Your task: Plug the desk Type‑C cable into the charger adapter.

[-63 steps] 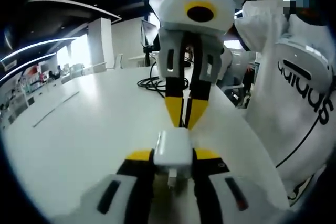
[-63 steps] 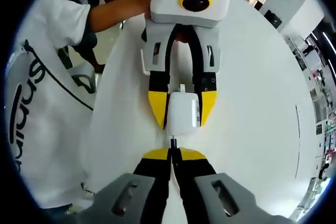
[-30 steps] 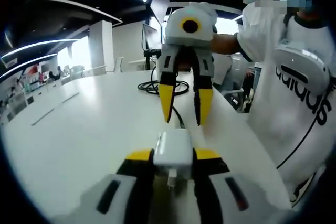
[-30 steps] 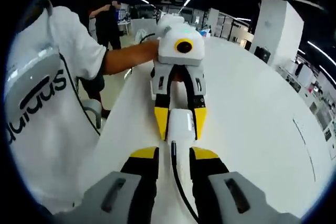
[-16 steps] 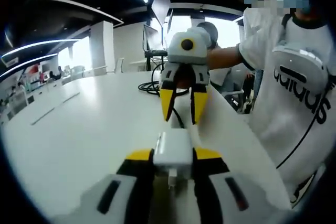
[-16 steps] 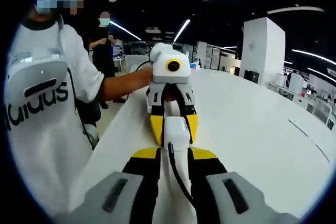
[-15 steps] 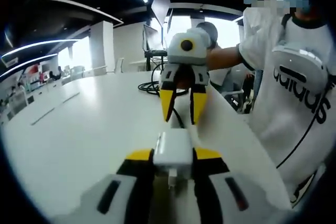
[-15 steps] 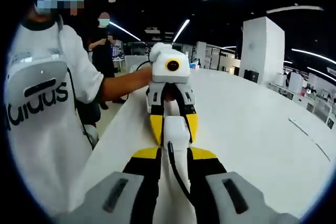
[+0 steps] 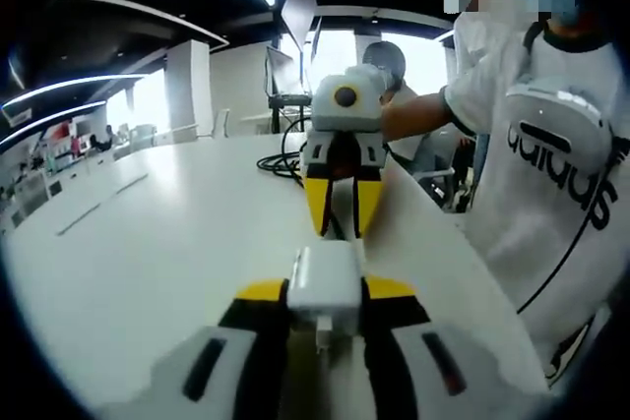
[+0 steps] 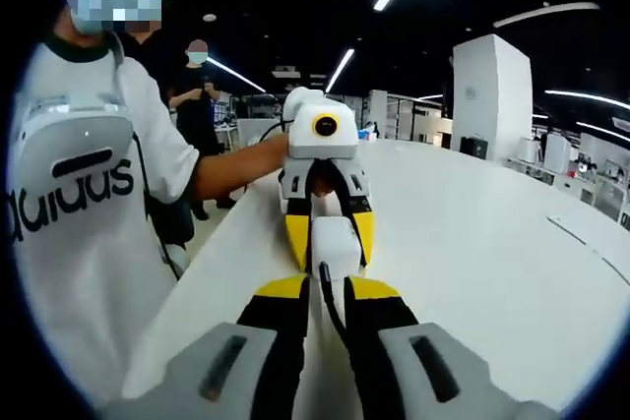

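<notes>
White square charger adapter (image 9: pixel 326 279) is being clamped by left gripper (image 9: pixel 325 294) above white desk (image 9: pixel 148 233); thin black Type-C cable (image 10: pixel 330 307) is being pinched by right gripper (image 10: pixel 325 292).

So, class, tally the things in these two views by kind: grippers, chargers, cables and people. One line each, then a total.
Grippers: 2, left and right.
Chargers: 1, the white adapter.
Cables: 2, the one running into the adapter and a coil further along the table.
People: 2, one in a white shirt, one in dark clothes.
Total: 7.
</notes>
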Action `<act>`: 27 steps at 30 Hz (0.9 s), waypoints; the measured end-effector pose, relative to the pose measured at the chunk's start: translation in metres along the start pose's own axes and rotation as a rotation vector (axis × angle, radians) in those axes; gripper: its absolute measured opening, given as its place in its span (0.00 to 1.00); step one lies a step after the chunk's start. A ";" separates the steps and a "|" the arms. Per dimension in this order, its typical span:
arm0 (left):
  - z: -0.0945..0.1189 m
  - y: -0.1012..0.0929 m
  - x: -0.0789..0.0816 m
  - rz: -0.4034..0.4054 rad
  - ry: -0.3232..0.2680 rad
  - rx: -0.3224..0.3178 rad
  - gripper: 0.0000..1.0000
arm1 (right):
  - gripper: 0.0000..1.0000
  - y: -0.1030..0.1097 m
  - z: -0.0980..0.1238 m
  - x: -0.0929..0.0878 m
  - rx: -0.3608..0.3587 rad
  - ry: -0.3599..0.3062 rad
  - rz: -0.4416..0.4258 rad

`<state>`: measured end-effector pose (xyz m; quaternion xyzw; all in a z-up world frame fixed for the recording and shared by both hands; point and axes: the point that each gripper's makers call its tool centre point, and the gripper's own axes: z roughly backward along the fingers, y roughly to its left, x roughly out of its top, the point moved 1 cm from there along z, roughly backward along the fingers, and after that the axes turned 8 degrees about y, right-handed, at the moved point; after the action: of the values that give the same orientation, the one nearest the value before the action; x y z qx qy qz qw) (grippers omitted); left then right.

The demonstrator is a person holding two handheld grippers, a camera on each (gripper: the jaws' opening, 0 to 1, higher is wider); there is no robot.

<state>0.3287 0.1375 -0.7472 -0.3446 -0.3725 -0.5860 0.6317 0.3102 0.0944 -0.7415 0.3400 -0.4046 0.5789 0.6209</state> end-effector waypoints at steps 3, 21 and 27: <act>0.000 0.000 0.000 0.000 0.001 -0.002 0.27 | 0.12 0.000 -0.001 -0.001 0.004 0.005 0.003; 0.000 -0.001 0.000 0.010 -0.025 -0.011 0.27 | 0.04 0.002 -0.008 -0.001 0.101 0.080 0.050; 0.000 -0.001 0.000 0.017 -0.032 -0.015 0.27 | 0.03 0.003 -0.007 -0.001 0.105 0.079 0.033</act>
<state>0.3278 0.1368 -0.7471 -0.3616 -0.3752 -0.5779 0.6280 0.3080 0.1007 -0.7459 0.3424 -0.3541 0.6225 0.6082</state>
